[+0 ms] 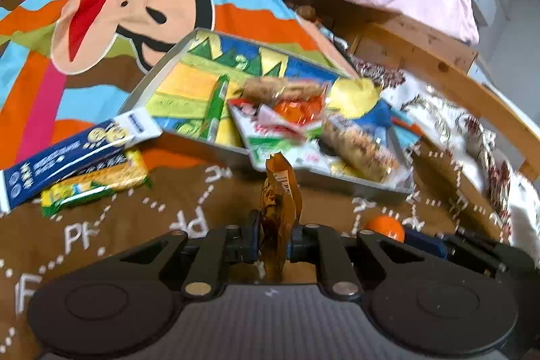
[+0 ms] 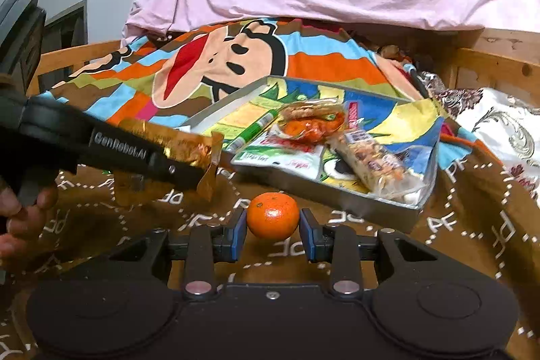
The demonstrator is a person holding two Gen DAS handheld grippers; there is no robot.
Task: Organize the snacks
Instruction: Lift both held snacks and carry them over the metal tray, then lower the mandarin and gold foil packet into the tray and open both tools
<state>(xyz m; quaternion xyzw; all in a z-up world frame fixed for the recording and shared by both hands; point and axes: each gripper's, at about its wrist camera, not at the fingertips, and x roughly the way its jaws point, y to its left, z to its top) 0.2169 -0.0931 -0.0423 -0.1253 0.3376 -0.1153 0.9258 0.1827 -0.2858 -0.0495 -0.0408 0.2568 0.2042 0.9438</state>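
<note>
**Both hands loaded, tray just ahead**

The step in hand looks like a carry: two snacks are held and neither has reached the tray (image 2: pixel 341 196) yet. The left hand-held gripper (image 1: pixel 274 240) is clenched on a gold wrapper (image 1: pixel 280 208), which stands upright between its pads; in the right wrist view the same wrapper (image 2: pixel 189 145) juts out from the left tool, to the left of the tray's near corner. The right hand-held gripper (image 2: pixel 273 233) has an orange (image 2: pixel 273 215) between its blue pads (image 2: pixel 238 235). The pads sit right at the fruit's sides and it appears to hang clear of the blanket (image 2: pixel 472 218), so it is probably gripped, though the contact is hard to confirm from this angle.

The tray rests on the bed and already holds a red packet (image 2: pixel 312 123), a white and green pouch (image 2: pixel 280 154), a clear bag of biscuits (image 2: pixel 374 164) and a green pen-like stick (image 2: pixel 258 129). A blue box (image 1: pixel 74 154) and a yellow bar (image 1: pixel 98 183) lie on the blanket to the left, outside the tray.

The next move calls for lifting each item over the tray's near wall and setting it in a bare patch, likely the left half. The orange may roll once let go, so it wants a low release against another packet.
</note>
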